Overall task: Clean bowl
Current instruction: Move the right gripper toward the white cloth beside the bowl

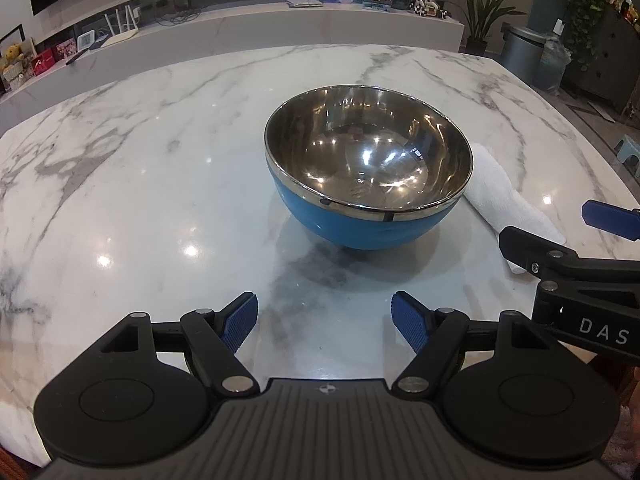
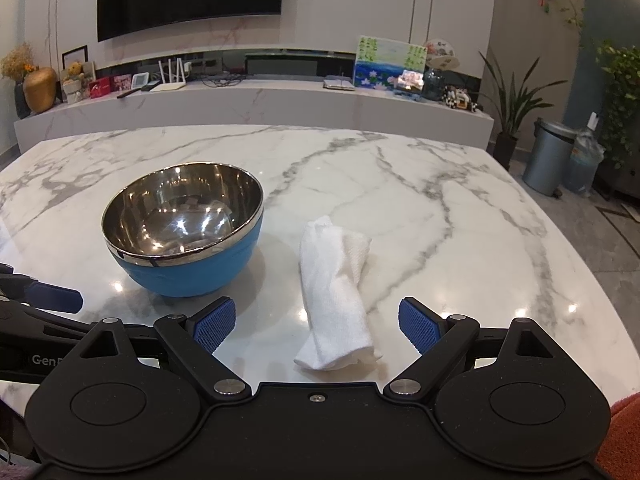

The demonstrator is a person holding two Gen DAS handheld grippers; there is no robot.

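Note:
A blue bowl (image 1: pixel 368 168) with a shiny steel inside stands upright on the marble table (image 1: pixel 140 184). It also shows in the right wrist view (image 2: pixel 184 232). A rolled white cloth (image 2: pixel 334 292) lies to the bowl's right; its end shows in the left wrist view (image 1: pixel 508 204). My left gripper (image 1: pixel 324 322) is open and empty, a short way in front of the bowl. My right gripper (image 2: pixel 316 326) is open and empty, its jaws on either side of the cloth's near end, above it. The right gripper also shows in the left wrist view (image 1: pixel 560 232).
The table's far edge (image 2: pixel 260 128) faces a long marble shelf (image 2: pixel 256 100) with small items. A grey bin (image 2: pixel 548 160) and a potted plant (image 2: pixel 512 112) stand on the floor to the right. The left gripper's finger (image 2: pixel 52 298) shows at left.

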